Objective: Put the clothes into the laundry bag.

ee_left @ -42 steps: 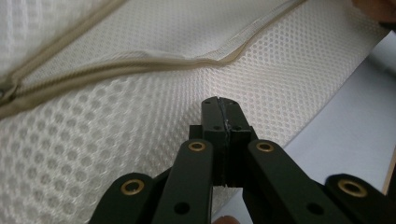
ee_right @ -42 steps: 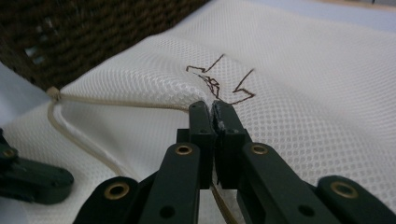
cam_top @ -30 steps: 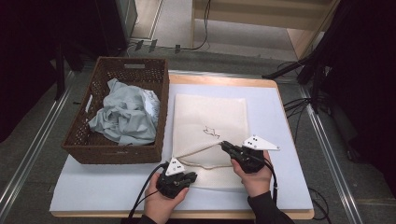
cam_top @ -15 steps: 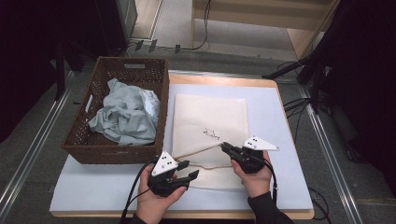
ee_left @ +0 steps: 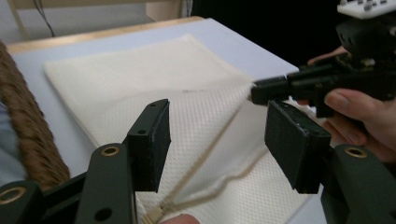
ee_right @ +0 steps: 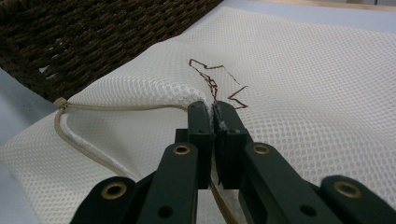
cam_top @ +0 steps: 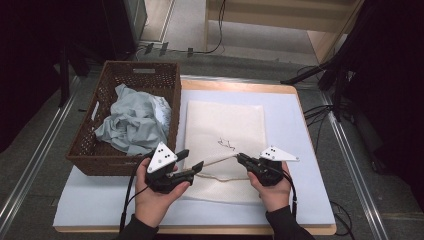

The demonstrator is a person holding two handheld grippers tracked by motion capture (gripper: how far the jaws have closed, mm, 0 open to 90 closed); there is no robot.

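A cream mesh bag (cam_top: 225,137) lies flat on the pale blue mat (cam_top: 295,130) of the table, just beside the brown wicker basket (cam_top: 102,145) that holds a crumpled grey cloth (cam_top: 132,122); a small dark squiggle (cam_top: 226,145) marks the bag's upper face. The right gripper (cam_top: 241,158) is pinched tight on the near edge of the bag's top layer, lifting it into a low ridge so the mouth gapes a little; in the right gripper view (ee_right: 214,116) the mesh is squeezed between the two black pads, with the drawstring cord (ee_right: 107,108) running off along the hem to the left. The left gripper (cam_top: 192,161) has changed most since a second ago: then it sat low at the bag's near left corner with its jaws nearly together; now it has come up off the fabric, and its jaws have just been opening, standing about half apart with nothing pressed between them; the left gripper view (ee_left: 217,135) looks through that gap at the raised fold. The right hand (cam_top: 272,190) has kept its place.
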